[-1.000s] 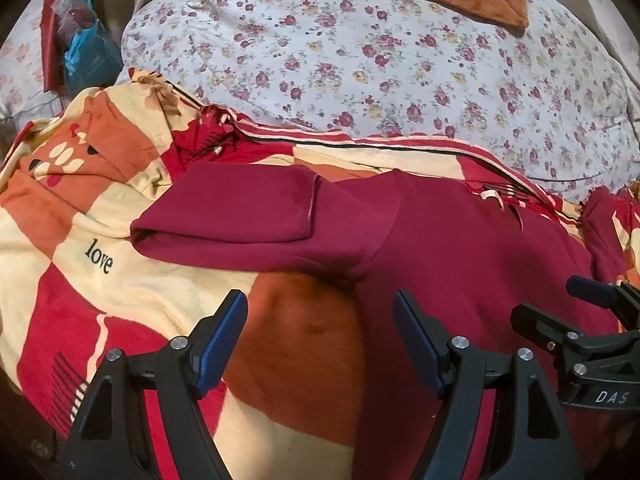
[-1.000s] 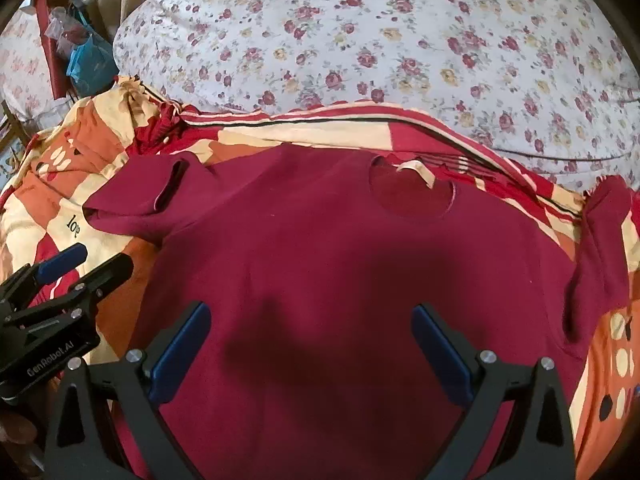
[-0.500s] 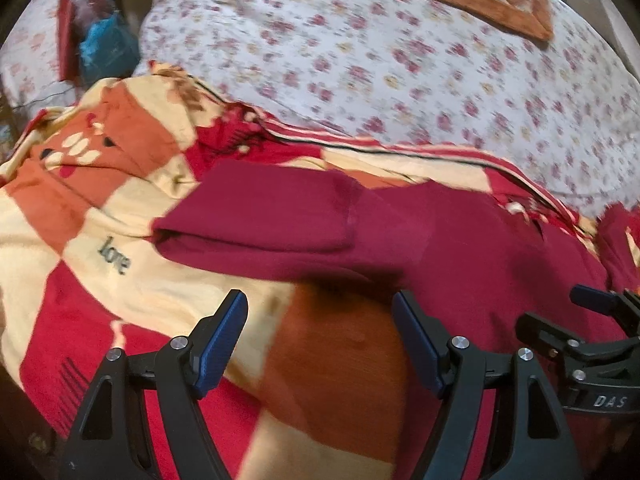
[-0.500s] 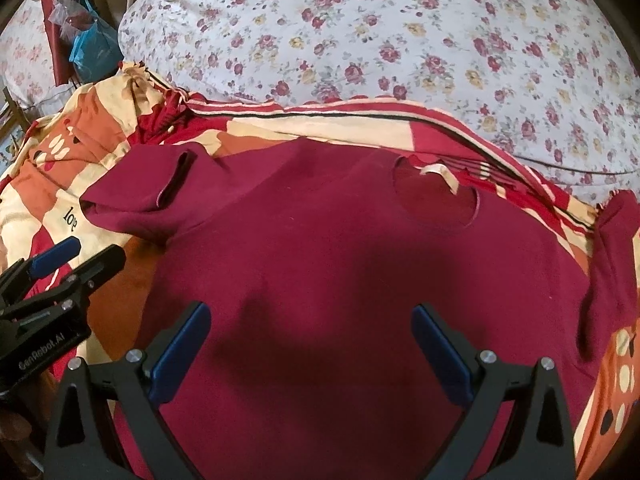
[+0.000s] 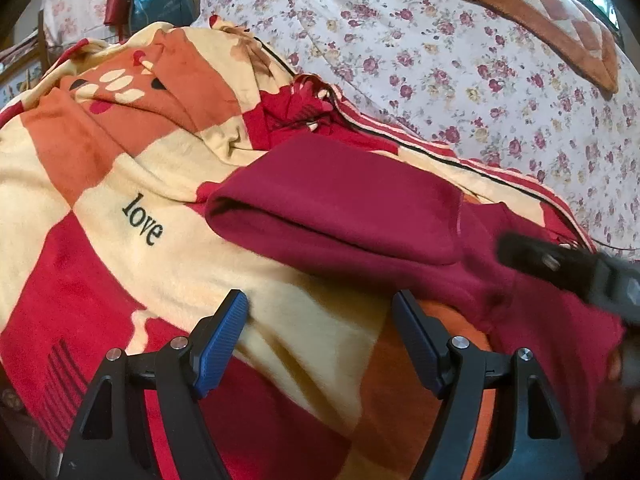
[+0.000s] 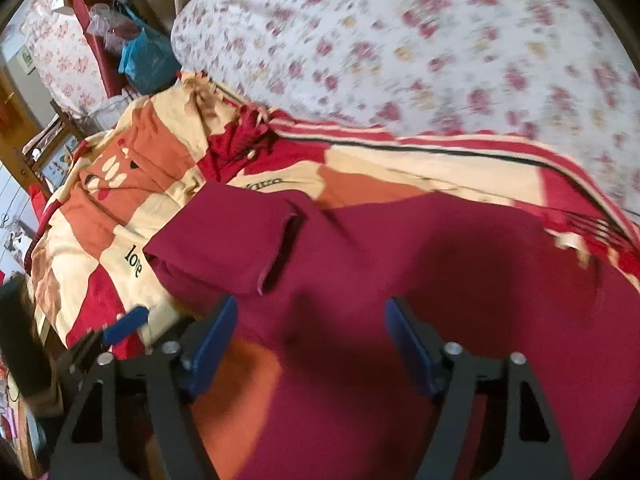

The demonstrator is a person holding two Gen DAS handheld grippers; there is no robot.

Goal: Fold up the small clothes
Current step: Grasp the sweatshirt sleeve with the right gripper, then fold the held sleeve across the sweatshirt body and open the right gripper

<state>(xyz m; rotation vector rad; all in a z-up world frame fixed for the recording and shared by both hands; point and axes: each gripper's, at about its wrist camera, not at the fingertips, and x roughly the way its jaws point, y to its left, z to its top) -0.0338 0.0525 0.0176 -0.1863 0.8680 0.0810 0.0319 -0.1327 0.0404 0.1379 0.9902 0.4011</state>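
A dark red sweater [image 6: 420, 280] lies flat on a red, orange and cream blanket [image 5: 120, 208]. Its left sleeve [image 5: 340, 204] is folded back on itself and points left; it also shows in the right wrist view [image 6: 224, 248]. My left gripper [image 5: 320, 336] is open and empty, just in front of the sleeve over the blanket. My right gripper [image 6: 308, 340] is open and empty, low over the sweater near the sleeve's armpit. The right gripper shows blurred at the right edge of the left wrist view [image 5: 568, 272]. The neck opening is blurred at the right of the right wrist view.
A floral quilt [image 5: 460, 60] lies behind the blanket, with an orange patchwork cushion [image 5: 540, 12] at the back right. A blue bag [image 6: 144, 60] and clutter stand beyond the bed's left edge.
Both grippers have moved left toward the folded sleeve. The right gripper has swung from the sweater's middle to its left side. Both stay open and the sweater has not moved.
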